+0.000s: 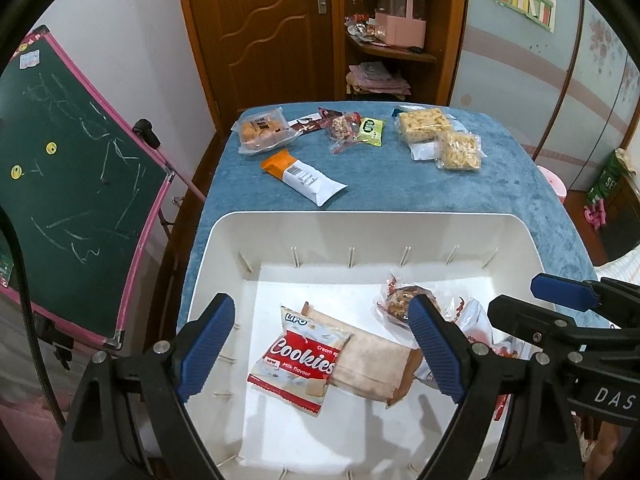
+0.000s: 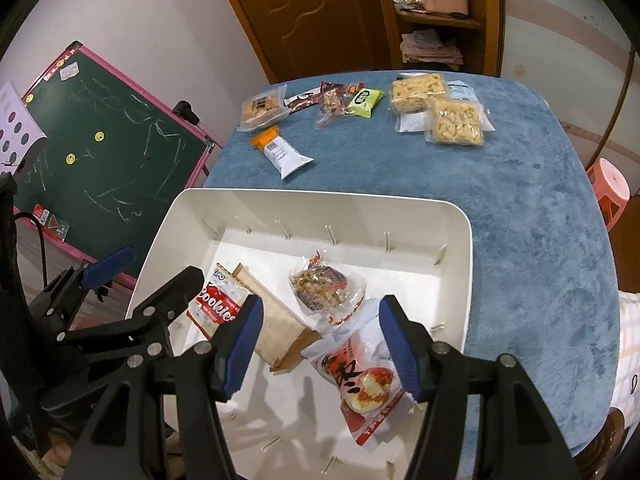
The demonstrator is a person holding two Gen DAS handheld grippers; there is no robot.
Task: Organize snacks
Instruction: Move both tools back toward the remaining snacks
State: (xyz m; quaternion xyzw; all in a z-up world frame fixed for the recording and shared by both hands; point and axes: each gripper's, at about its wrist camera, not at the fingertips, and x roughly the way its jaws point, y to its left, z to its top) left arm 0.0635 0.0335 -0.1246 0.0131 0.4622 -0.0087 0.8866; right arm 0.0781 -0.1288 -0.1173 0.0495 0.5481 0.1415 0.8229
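A white bin (image 1: 224, 240) (image 2: 460, 264) stands on the blue-covered table. In it lie a red Cookies pack (image 1: 300, 356) (image 2: 216, 308), a tan pack (image 1: 372, 360) (image 2: 276, 320), a clear nut-snack pack (image 1: 396, 300) (image 2: 324, 288) and a red-and-white bun pack (image 2: 364, 380). My left gripper (image 1: 320, 344) is open and empty above the Cookies pack. My right gripper (image 2: 320, 344) is open and empty above the bun pack; it also shows in the left wrist view (image 1: 540, 300). Several snacks lie at the table's far side, among them an orange-and-white bar (image 1: 304, 176) (image 2: 280, 152).
Far snacks include a tray of biscuits (image 1: 260, 130), a green pack (image 1: 370, 130) and two puffed-rice blocks (image 1: 424, 124) (image 1: 460, 152). A green chalkboard (image 1: 72, 184) stands left of the table. A pink stool (image 2: 612, 188) stands on the right. A door and shelves are behind.
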